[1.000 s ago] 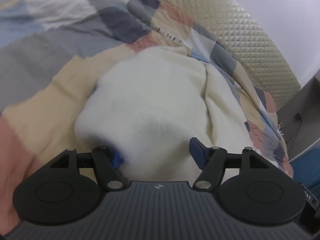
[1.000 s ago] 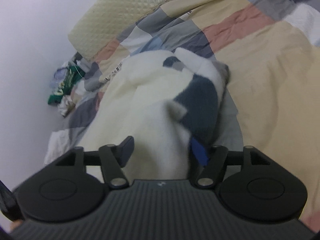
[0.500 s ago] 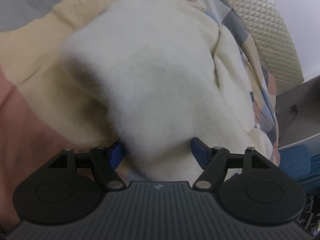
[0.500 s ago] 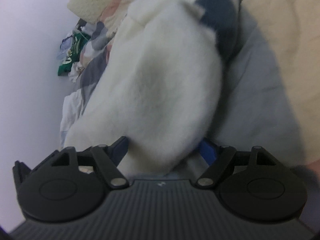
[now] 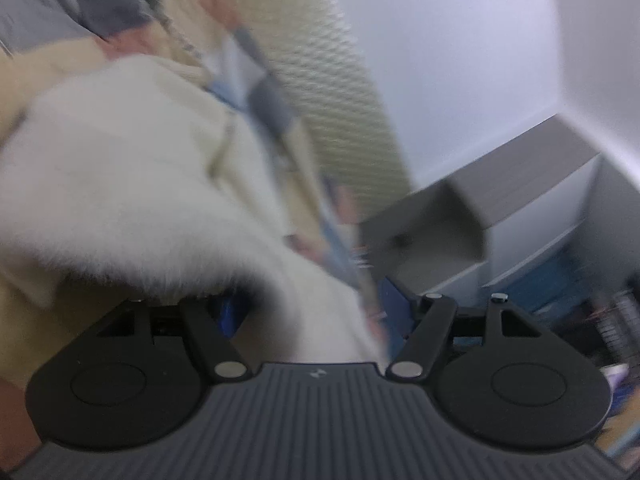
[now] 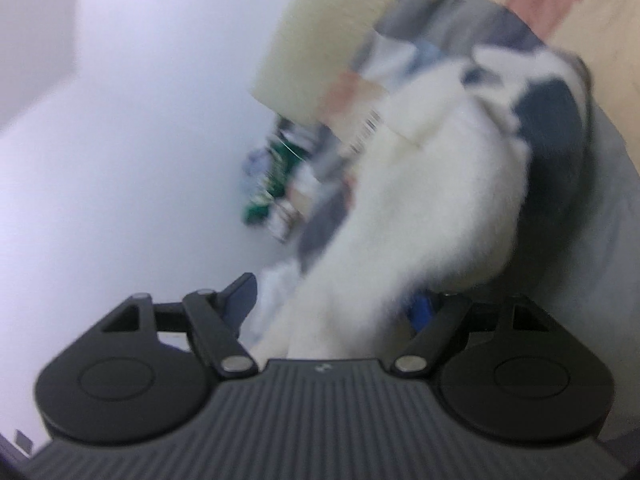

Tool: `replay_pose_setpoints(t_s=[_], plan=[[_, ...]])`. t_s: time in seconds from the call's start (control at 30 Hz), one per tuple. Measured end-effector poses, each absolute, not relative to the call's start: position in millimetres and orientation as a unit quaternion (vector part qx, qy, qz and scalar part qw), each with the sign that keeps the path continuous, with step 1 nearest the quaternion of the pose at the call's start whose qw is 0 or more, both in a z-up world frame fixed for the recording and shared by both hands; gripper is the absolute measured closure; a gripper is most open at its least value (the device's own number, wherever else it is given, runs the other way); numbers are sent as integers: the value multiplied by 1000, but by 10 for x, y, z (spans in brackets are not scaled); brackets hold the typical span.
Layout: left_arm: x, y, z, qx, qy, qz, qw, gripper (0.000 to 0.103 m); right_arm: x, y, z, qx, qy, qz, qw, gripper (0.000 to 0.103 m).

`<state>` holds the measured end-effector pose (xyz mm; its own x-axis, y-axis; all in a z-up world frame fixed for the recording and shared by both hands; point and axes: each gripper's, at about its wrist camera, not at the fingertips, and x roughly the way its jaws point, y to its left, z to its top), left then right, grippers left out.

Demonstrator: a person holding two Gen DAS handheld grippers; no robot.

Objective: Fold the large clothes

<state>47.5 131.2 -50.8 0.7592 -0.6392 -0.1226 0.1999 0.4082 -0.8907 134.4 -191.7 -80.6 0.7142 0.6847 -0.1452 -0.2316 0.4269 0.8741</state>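
Note:
A fluffy white fleece garment [image 5: 140, 160] lies bunched on the patchwork bedspread [image 5: 44, 4]. Its near end reaches in between the jaws of my left gripper [image 5: 312, 304], which stand wide. The fleece covers the left blue pad, and a thin gap shows beside the right pad [image 5: 394, 308]. In the right wrist view the same garment [image 6: 440, 168], with a navy patch [image 6: 552, 128], runs in between the wide jaws of my right gripper [image 6: 336, 296]. It hides the right pad and stands clear of the left finger [image 6: 240, 292]. Both views are blurred.
A cream quilted headboard [image 5: 320, 80] stands at the far end of the bed, also in the right wrist view [image 6: 328, 40]. Grey shelving [image 5: 520, 184] stands beside the bed. A pile of clutter [image 6: 272, 184] lies by the white wall.
Both views dipped toward the garment, then swung up, so walls and shelving now show. The fleece has stayed between both pairs of jaws throughout.

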Motion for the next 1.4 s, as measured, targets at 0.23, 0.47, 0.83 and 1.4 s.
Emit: replay_pose_setpoints(t_s=[0.23,0.47,0.83,1.4], plan=[[536,1161,-608,-479,258,-236,805,29,1333,-1920,-670,461,200,340,795,23],[626,1094,-725,-426,296,-163,839,84,1422,-1889,-761,415,230,297,829,47],[264,1259,-344,-413,190,-155,877,90,1342,-1885,-767,360,212,230,879,88],[-231,1257,2601,-282,3,-231,931,90,674,-1964,1865,246,14,315,916,88]])
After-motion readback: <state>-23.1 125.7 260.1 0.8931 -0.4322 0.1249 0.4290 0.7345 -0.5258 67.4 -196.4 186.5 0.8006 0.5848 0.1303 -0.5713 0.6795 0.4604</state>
